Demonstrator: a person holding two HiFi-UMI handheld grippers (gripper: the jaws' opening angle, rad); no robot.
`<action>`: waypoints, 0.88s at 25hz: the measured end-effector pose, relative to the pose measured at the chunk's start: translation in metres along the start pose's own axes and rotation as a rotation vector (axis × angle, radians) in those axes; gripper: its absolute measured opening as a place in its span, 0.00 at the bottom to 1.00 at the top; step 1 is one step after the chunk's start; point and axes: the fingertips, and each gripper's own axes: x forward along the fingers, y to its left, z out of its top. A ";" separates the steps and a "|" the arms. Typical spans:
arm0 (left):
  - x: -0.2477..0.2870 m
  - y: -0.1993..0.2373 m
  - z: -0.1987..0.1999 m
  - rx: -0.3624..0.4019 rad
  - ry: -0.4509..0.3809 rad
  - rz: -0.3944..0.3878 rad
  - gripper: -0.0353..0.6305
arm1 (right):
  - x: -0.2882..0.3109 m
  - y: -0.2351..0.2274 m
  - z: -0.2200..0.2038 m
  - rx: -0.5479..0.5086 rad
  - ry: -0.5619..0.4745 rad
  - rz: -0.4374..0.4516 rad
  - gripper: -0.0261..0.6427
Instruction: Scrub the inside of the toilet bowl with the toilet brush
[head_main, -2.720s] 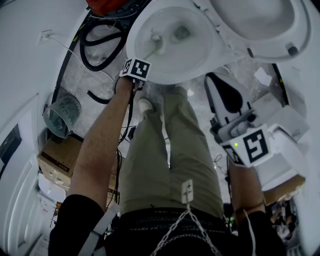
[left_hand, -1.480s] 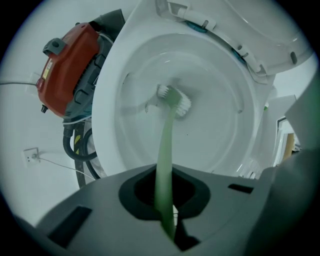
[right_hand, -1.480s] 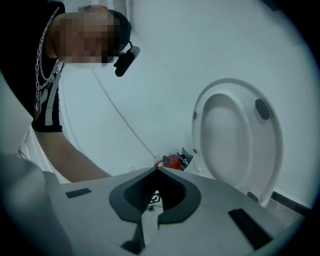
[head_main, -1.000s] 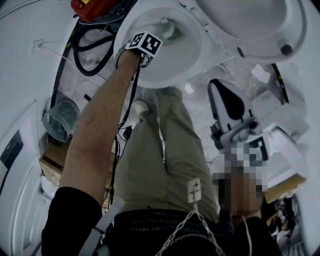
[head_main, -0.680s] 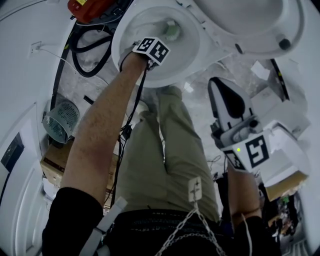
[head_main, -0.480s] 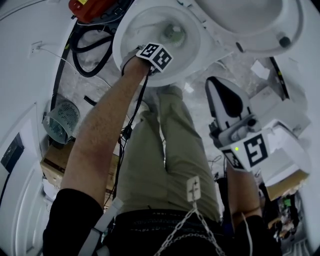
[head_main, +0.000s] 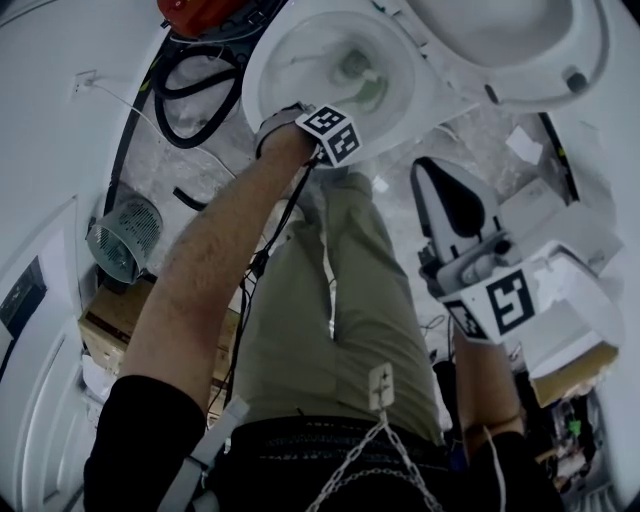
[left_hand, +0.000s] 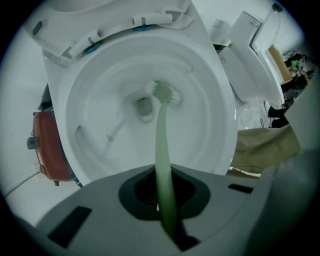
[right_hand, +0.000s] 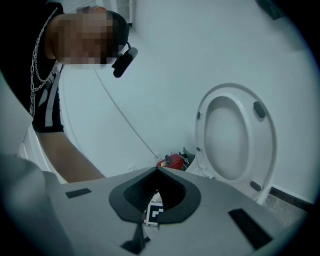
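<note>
The white toilet bowl (head_main: 300, 55) is at the top of the head view, with its seat and lid (head_main: 520, 45) raised. My left gripper (head_main: 335, 125) is over the bowl's near rim, shut on the pale green toilet brush. In the left gripper view the brush handle (left_hand: 162, 150) runs from the jaws down into the bowl (left_hand: 95, 115). Its white bristle head (left_hand: 162, 93) rests against the wall just right of the drain (left_hand: 144, 106). My right gripper (head_main: 440, 185) is held at the right, apart from the toilet, shut and empty. The right gripper view shows the raised seat (right_hand: 235, 140).
A black hose (head_main: 200, 95) and a red object (head_main: 195, 10) lie left of the bowl. A wire basket (head_main: 125, 235) and a cardboard box (head_main: 115, 320) stand at the left wall. White equipment (head_main: 570, 290) is at the right. The person's legs (head_main: 340, 290) stand before the bowl.
The left gripper has swung from the bowl's left side over to its near right rim, and the brush head has swept across the inside toward the drain's right. The right gripper has stayed put.
</note>
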 end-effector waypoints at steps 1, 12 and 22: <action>0.000 -0.001 -0.002 0.007 0.003 0.002 0.05 | 0.000 0.003 -0.001 0.004 0.000 0.001 0.03; 0.015 0.027 -0.060 0.019 0.146 0.062 0.05 | -0.002 0.021 -0.003 0.011 -0.007 0.005 0.03; 0.009 0.050 -0.076 -0.081 0.185 0.088 0.05 | -0.007 0.026 -0.002 0.011 -0.015 0.006 0.03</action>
